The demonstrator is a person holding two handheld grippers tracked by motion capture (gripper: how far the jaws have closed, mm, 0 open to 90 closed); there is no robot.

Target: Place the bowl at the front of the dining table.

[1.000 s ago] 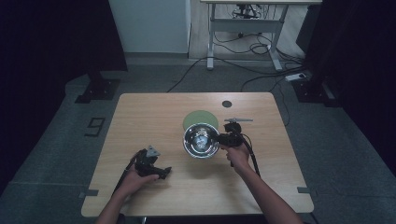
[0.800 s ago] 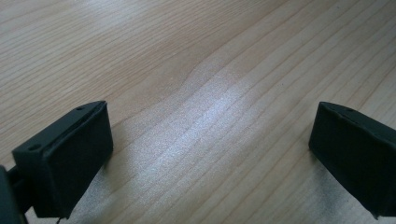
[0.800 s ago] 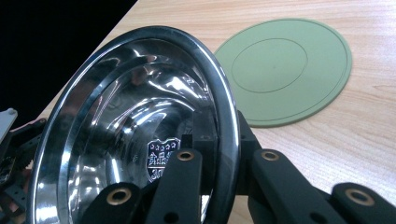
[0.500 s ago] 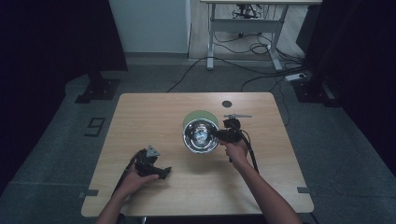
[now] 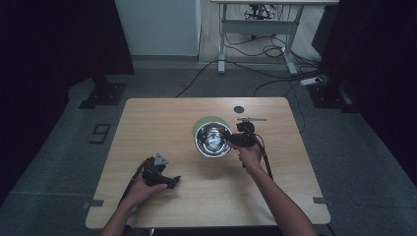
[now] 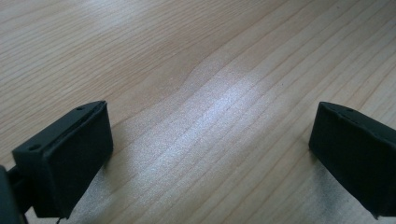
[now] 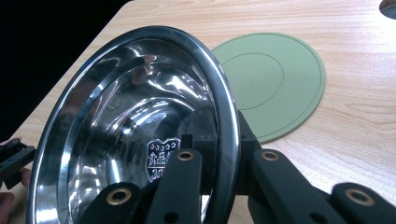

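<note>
A shiny steel bowl (image 5: 213, 140) hangs tilted over the middle of the wooden table (image 5: 162, 123), overlapping the near edge of a round green mat (image 5: 205, 121). My right gripper (image 5: 231, 140) is shut on the bowl's right rim. In the right gripper view one jaw lies inside the bowl (image 7: 130, 135) and one outside, with the rim pinched between them; the mat (image 7: 275, 79) lies flat behind. My left gripper (image 5: 172, 181) rests low near the table's front left. Its jaws (image 6: 210, 149) stand wide apart over bare wood with nothing between them.
A small dark round hole (image 5: 239, 109) and a thin grey metal piece (image 5: 252, 119) sit near the table's far right. The table's front edge is close to both forearms. Cables and a desk frame are on the floor beyond.
The right gripper and the bowl have shifted slightly away from the person, toward the mat. The left gripper has stayed put.
</note>
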